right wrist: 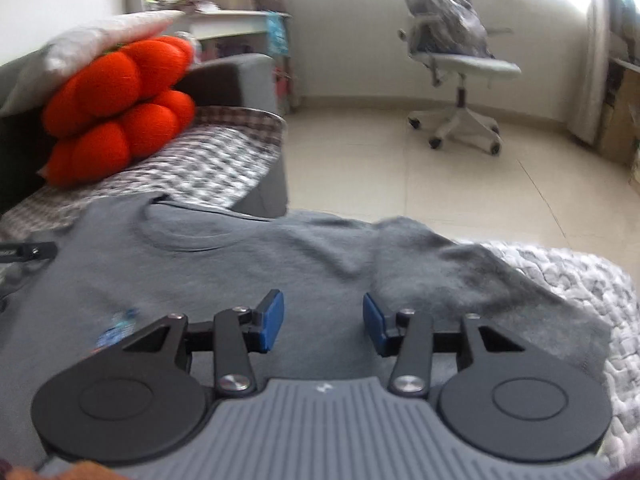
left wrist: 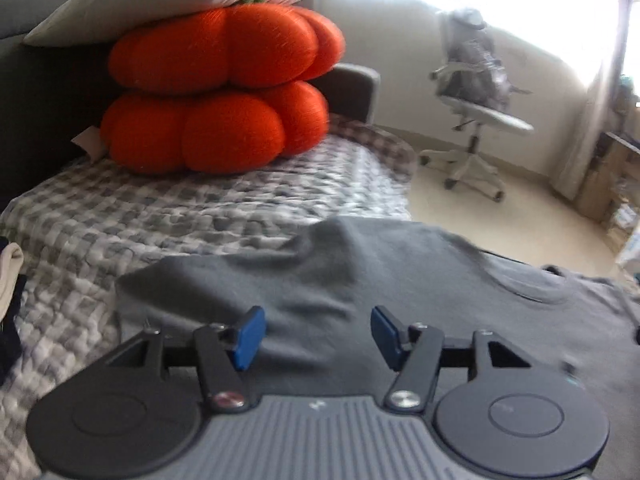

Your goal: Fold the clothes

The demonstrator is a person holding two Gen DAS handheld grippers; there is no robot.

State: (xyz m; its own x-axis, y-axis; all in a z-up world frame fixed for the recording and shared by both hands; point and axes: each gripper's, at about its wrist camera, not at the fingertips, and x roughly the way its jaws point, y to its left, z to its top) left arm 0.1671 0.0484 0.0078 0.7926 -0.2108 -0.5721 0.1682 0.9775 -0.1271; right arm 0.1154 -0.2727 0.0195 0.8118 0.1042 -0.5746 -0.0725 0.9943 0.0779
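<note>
With the grey T-shirt (left wrist: 360, 300) spread flat on the checked bed cover (left wrist: 140, 220), both the left gripper (left wrist: 318, 334) and right gripper (right wrist: 323, 320) hover open-fingered and empty; pinch each sleeve edge cleanly before folding inward.

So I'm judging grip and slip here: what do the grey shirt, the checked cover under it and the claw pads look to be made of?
Shirt: soft matte knit, probably cotton jersey; it drapes in loose wrinkles, with a ribbed collar. Cover: quilted woven fabric, puckered and stitched, matte. Pads: smooth blue rubber or plastic, hard to tell which, on black arms.
</note>
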